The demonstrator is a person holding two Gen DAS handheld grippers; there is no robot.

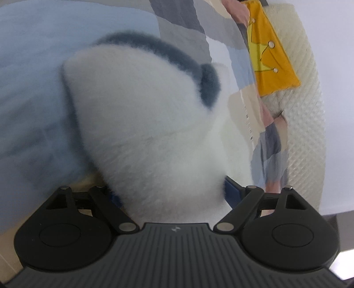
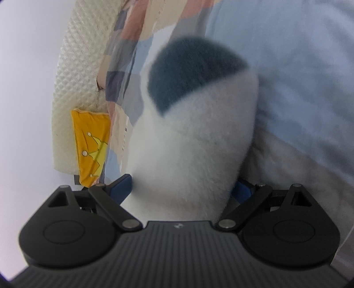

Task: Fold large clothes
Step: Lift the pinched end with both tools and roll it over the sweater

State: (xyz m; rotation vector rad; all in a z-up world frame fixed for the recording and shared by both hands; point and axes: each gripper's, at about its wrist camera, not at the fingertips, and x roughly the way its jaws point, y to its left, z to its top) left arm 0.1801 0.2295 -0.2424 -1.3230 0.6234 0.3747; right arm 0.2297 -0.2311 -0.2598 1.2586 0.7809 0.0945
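Note:
A fluffy white fleece garment [image 1: 143, 121] with a blue-grey trim [image 1: 177, 57] lies bunched on the light blue bedsheet [image 1: 33, 66]. My left gripper [image 1: 173, 190] has its jaws wide apart, and the fleece fills the gap and hides most of its blue fingers [image 1: 232, 190]. In the right wrist view the same garment [image 2: 188, 144], with a blue-grey patch [image 2: 194, 71], bulges between the wide jaws of my right gripper [image 2: 181, 186]. One blue finger [image 2: 121, 185] shows at the fleece's left edge. The fingertips are hidden in both views.
A patchwork quilt [image 1: 188, 20] [image 2: 124, 66] lies beyond the garment. Beside it sit a yellow cloth with a crown print [image 1: 270, 55] [image 2: 93, 141] and a cream quilted cover [image 1: 305, 110] [image 2: 73, 77]. The blue sheet [image 2: 298, 66] spreads to the right.

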